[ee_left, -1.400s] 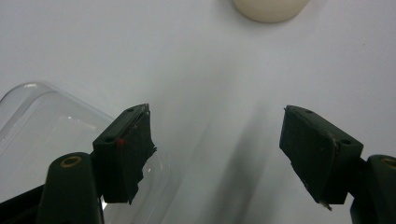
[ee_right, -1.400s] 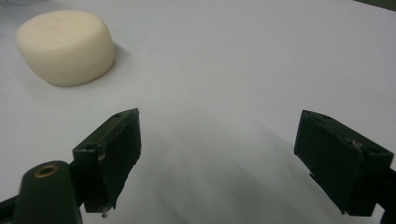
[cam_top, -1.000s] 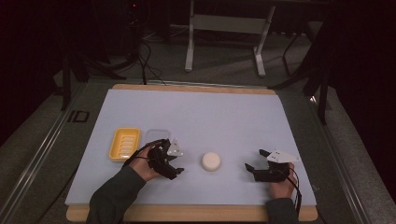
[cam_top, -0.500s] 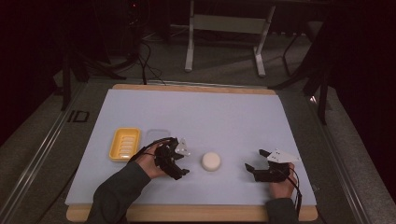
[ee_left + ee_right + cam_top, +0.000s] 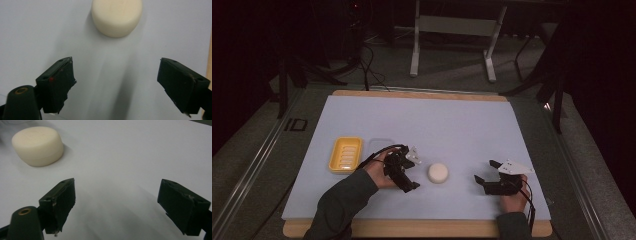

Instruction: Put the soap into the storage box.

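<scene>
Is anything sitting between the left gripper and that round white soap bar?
Nothing visible does. In the left gripper view the soap bar lies ahead of the open jaws with only bare white mat between. From the high view, the left gripper sits just beside the bar, with the yellow tray off on its far side.

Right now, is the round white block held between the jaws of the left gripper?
No. The round white block lies on the table ahead of the left gripper, whose open jaws hold nothing.
</scene>
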Demonstrator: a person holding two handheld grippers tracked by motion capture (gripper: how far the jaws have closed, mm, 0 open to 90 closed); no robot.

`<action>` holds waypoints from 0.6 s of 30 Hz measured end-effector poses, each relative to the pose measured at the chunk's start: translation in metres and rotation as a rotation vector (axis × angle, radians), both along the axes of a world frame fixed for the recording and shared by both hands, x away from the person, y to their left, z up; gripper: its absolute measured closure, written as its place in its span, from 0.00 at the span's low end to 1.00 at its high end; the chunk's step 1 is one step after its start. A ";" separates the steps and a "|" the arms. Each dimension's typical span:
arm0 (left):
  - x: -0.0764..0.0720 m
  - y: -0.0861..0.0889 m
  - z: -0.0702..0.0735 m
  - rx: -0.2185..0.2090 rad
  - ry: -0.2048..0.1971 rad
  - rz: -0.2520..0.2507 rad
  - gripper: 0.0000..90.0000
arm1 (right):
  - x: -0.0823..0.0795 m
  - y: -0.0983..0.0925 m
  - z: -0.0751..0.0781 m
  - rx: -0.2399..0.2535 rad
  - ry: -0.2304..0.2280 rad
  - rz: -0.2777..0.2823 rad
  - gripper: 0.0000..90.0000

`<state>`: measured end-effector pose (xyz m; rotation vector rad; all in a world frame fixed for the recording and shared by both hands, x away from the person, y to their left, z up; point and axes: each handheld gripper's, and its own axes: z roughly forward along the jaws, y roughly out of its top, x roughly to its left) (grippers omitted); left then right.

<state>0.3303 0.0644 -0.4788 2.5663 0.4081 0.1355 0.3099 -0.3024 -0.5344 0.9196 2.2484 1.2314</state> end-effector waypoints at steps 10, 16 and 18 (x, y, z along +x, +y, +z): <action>0.006 -0.005 -0.004 -0.016 0.017 -0.006 0.10 | 0.000 0.000 0.000 -0.001 -0.001 -0.001 0.16; 0.010 -0.010 -0.009 -0.022 0.031 -0.007 0.07 | 0.000 0.000 0.000 -0.002 -0.001 -0.001 0.16; 0.011 -0.011 -0.010 -0.026 0.035 -0.006 0.06 | 0.000 0.000 0.000 -0.002 -0.001 -0.001 0.16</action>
